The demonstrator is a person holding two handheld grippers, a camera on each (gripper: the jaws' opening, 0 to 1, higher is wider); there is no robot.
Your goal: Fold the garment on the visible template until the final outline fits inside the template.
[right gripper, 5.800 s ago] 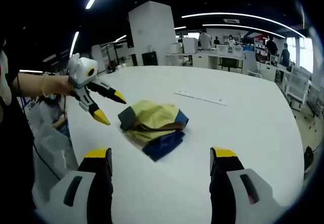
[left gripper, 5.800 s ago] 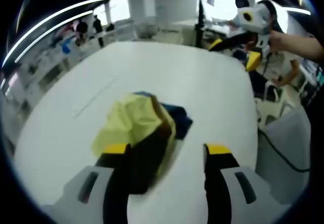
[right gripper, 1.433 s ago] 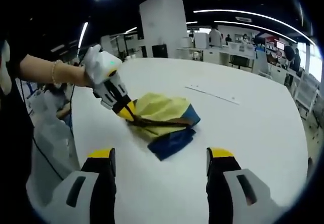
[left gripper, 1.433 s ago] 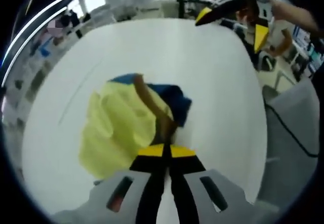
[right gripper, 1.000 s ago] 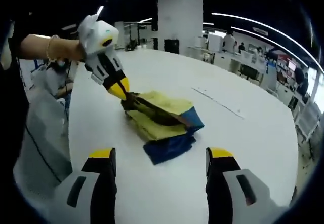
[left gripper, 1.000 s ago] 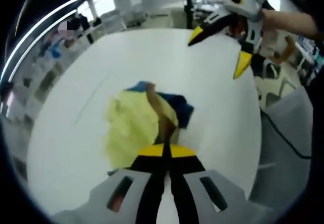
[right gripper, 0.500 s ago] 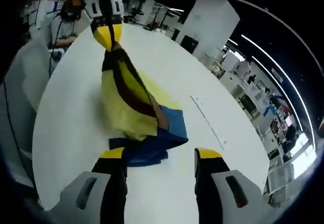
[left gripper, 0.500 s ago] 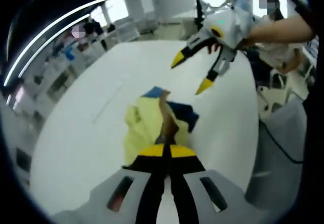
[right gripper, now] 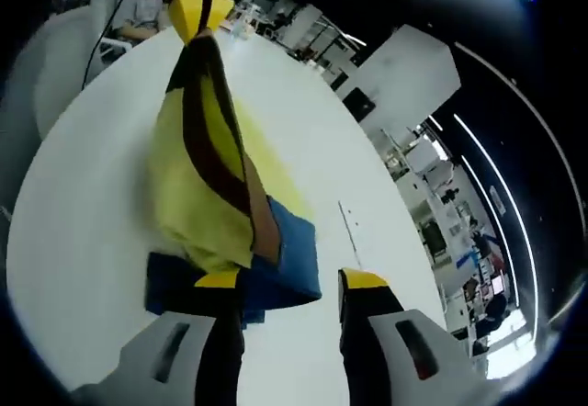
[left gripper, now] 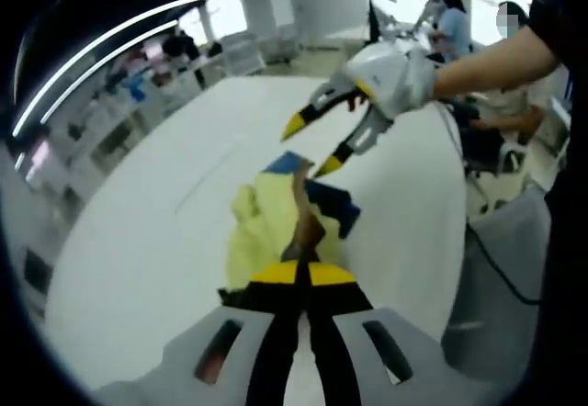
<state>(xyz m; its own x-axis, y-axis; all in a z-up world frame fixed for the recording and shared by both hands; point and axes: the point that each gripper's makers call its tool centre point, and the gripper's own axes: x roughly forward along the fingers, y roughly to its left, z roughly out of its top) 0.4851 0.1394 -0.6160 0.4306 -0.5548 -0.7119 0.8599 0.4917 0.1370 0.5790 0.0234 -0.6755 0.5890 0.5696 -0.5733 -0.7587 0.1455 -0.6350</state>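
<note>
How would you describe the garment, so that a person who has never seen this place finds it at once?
Look at the big white table. Above its middle, the left gripper, shut, lifts a crumpled garment by one end, while the open right gripper comes close to its lower part. It is the only cloth there: pale yellow with a dark brown band and a blue part.

left gripper [left gripper: 301, 273]: light grey body, two black jaws with yellow tips, dark slot on each grey shoulder | right gripper [right gripper: 285, 282]: same grey housing, black jaws, yellow tips; in the left gripper view [left gripper: 317, 144] a rounded white-grey shell with slim black fingers ending in yellow points | person: dark sleeve [left gripper: 560, 29]
</note>
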